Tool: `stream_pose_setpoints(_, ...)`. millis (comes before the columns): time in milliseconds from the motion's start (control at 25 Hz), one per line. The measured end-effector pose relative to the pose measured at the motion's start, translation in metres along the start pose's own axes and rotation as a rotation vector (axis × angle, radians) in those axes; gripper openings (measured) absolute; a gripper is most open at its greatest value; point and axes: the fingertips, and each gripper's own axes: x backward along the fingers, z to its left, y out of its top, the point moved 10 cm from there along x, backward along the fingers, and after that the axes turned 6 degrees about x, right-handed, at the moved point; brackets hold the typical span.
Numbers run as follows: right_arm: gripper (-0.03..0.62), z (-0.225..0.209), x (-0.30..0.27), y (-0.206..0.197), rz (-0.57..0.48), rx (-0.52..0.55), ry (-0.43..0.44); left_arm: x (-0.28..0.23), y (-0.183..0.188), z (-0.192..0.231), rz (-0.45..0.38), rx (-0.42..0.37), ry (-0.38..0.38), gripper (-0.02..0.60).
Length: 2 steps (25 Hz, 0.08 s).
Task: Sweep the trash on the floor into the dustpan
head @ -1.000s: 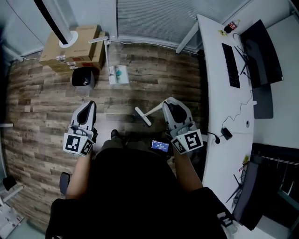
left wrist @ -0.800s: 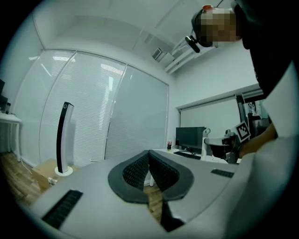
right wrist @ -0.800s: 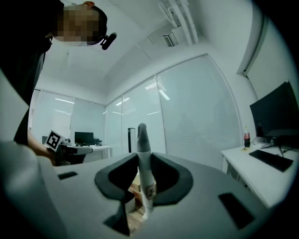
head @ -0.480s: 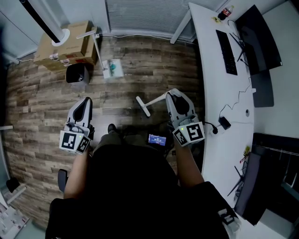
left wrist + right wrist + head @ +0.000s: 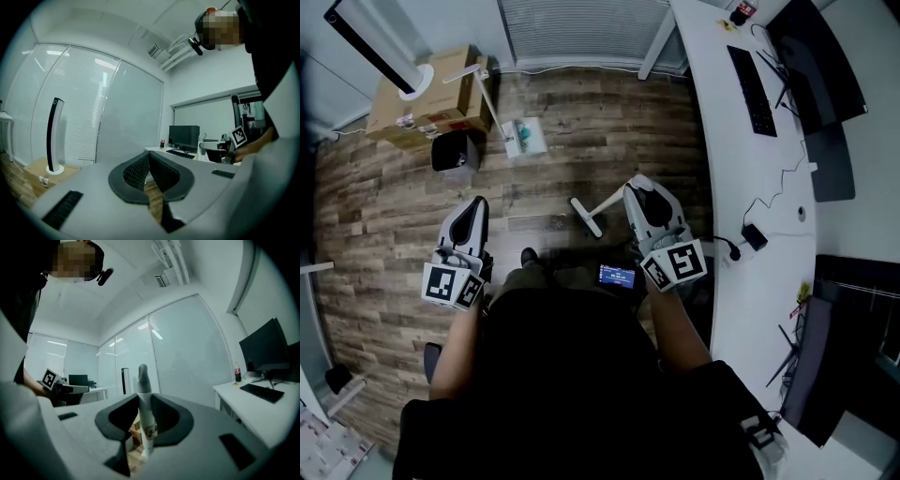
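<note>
In the head view my right gripper (image 5: 636, 187) is shut on the thin white handle of a broom (image 5: 606, 205). Its white head (image 5: 586, 217) rests on the wood floor just left of the gripper. In the right gripper view the handle (image 5: 144, 399) stands upright, pinched between the dark pads. My left gripper (image 5: 475, 203) hovers over the floor to the left, shut with nothing in it; its pads (image 5: 140, 171) meet. A white dustpan (image 5: 528, 137) with a tall handle lies farther off by the window, with a teal scrap (image 5: 523, 134) on it.
A black bin (image 5: 455, 150) and a cardboard box (image 5: 431, 89) stand left of the dustpan, with a tower fan (image 5: 370, 42) behind them. A long white desk (image 5: 741, 159) with a keyboard and monitor runs along the right. The person's feet and a phone (image 5: 617, 276) are below.
Both grippers have shifted a little across the floor with the person. The broom stays in the right gripper and the left stays shut.
</note>
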Motion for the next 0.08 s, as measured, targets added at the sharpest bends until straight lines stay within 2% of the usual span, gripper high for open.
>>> stream_pose_setpoints(80,0.095,-0.0018,0.0003,-0.0022,0.002,-0.005,0.003,-0.0038,-0.0006,-0.0015,0.0,0.009,-0.002,-0.006)
